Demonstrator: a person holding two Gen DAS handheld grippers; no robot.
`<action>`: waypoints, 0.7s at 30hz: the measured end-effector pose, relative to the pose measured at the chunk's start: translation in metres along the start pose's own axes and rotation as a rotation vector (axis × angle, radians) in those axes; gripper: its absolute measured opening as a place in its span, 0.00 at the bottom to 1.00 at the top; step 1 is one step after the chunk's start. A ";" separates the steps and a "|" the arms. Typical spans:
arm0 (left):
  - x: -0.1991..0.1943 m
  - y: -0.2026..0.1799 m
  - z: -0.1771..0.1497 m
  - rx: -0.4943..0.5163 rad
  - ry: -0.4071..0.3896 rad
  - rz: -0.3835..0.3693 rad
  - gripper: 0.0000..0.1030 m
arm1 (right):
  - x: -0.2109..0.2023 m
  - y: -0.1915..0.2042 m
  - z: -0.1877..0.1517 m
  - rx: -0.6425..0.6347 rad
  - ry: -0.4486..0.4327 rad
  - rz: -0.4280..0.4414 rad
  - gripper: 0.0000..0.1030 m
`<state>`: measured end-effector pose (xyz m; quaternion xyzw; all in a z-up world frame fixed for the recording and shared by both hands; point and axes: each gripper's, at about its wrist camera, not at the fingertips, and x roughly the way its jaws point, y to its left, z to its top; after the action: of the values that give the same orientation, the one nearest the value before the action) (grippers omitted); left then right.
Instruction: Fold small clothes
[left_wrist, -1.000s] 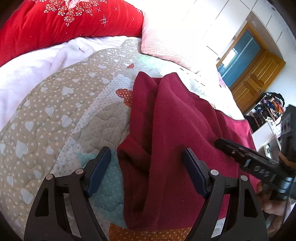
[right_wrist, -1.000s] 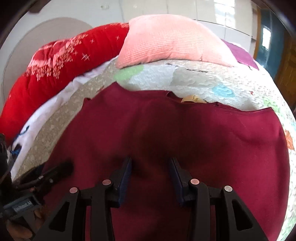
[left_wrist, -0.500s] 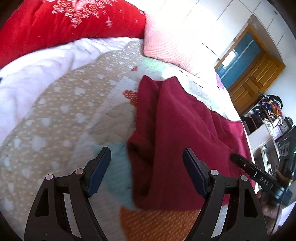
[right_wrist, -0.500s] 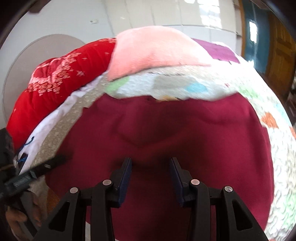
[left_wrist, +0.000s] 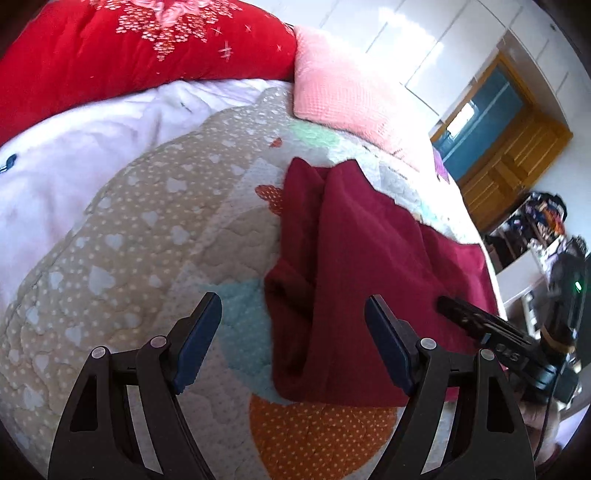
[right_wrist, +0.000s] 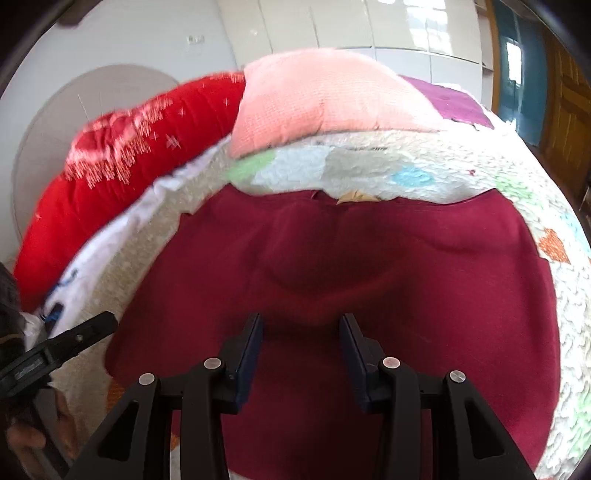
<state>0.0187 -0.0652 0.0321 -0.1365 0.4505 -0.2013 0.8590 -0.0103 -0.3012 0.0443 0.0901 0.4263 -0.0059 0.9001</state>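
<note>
Quilted patchwork covers the bed (left_wrist: 155, 229), and on it lies the dark red garment (left_wrist: 362, 266), spread mostly flat, with its left-hand edge bunched into a double ridge of folds. Behind it sit a red embroidered cushion (left_wrist: 129, 48) and a pink pillow (right_wrist: 325, 99).

My left gripper (left_wrist: 291, 332) hangs with its jaws wide apart, straddling that bunched edge without touching it. My right gripper (right_wrist: 301, 343) hovers low over the middle of the cloth with its jaws partly apart and nothing between them, as far as I can tell (the fabric just ahead of them is blurred).

What worries me is that ridge. If I close the left jaws there I may pinch only the top layer, or two layers unevenly, and the fold would come out skewed. The cloth looks soft and heavy, so lifting one side alone could drag the whole piece across the quilt. The right jaws also have only flat fabric beneath them, which I judge a poor place to pinch; pressing down could snag the quilt as well.

The left view alone shows the rumpled side edge, the near hem lying on an orange patch (left_wrist: 321, 432), and the right tool's finger out over the cloth. The right view alone shows the far edge of the garment, with a small notch where the quilt peeks through, and its smooth right side; the left tool's tip sits beyond the cloth's left corner.
</note>
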 end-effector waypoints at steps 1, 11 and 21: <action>0.005 0.000 -0.001 0.002 0.013 0.005 0.78 | 0.010 0.001 0.001 -0.007 0.046 -0.022 0.41; 0.022 0.007 -0.001 -0.020 0.025 -0.012 0.78 | 0.007 0.026 0.034 0.005 0.047 0.093 0.56; 0.023 0.007 0.001 -0.020 0.030 -0.018 0.78 | 0.041 0.081 0.071 -0.071 0.106 0.129 0.56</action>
<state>0.0327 -0.0700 0.0131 -0.1459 0.4642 -0.2065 0.8489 0.0773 -0.2308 0.0694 0.0856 0.4665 0.0717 0.8775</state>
